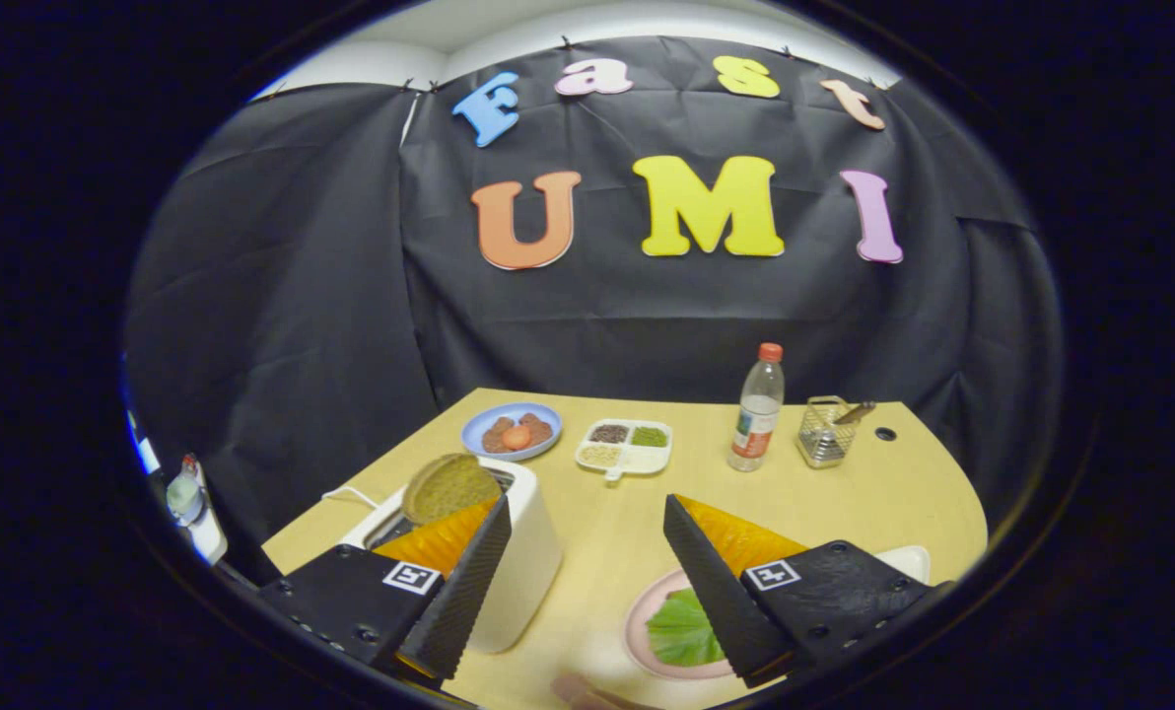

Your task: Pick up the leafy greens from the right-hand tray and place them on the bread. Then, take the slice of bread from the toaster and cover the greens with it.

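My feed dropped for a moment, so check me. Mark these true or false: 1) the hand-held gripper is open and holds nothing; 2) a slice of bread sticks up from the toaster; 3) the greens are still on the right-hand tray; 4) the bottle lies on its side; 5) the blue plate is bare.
1) True: the hand-held gripper is open, fingers wide apart, nothing between them.
2) True: the slice of bread stands in the toaster.
3) False: the leafy greens lie on a pink plate.
4) False: the bottle stands upright.
5) False: the blue plate holds food.
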Tool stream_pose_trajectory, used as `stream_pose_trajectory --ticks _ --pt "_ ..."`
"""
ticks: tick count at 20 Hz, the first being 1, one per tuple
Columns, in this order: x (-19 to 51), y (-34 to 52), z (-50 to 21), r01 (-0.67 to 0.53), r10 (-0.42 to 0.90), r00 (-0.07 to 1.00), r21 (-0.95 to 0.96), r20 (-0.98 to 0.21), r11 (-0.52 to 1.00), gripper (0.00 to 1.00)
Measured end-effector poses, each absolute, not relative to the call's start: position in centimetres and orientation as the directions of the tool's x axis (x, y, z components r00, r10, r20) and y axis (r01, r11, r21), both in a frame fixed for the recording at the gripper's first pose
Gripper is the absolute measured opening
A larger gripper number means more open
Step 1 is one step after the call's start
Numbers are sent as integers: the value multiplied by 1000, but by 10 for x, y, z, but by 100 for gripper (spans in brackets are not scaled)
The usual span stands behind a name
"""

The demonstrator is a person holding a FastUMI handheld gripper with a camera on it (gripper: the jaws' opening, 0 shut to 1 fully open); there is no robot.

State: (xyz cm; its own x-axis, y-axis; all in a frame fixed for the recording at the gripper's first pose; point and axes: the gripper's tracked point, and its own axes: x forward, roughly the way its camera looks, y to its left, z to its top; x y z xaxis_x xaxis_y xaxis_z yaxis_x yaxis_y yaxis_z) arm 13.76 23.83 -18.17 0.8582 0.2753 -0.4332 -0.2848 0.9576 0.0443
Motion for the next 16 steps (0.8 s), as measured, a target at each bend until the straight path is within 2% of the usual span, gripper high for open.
stream_pose_trajectory --ticks 6,11,16 --pt "146 312 -203 -312 323 814 104 -483 944 96" --pt "167 316 -221 -253 222 832 9 -508 967 96" --pt "167 313 -249 -225 187 802 4 -568 974 85"
